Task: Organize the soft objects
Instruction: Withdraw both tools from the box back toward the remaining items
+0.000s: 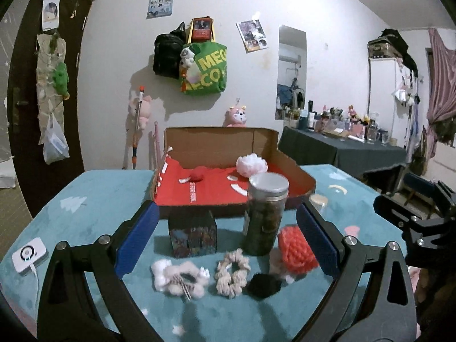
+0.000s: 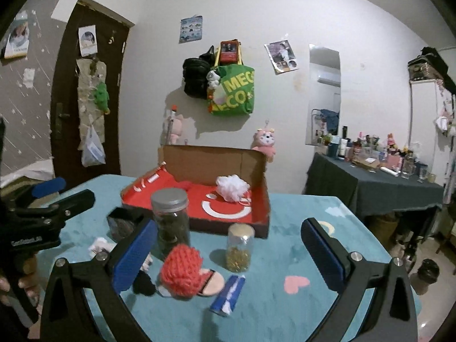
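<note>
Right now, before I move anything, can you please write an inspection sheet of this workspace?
Surface: teal tablecloth with printed shapes.
Job's things: white pouf and red soft piece lie in the red-lined cardboard box; fluffy scrunchie, beige scrunchie, black pom-pom and red knitted ball lie on the cloth.
Clutter: dark jar, small jar, printed cube box, blue packet.
Grippers: left hand-held gripper and right hand-held gripper open, empty.
Cables: white cable from white device.
Surroundings: door, wall bags, plush toys, mirror, cluttered side table.
</note>
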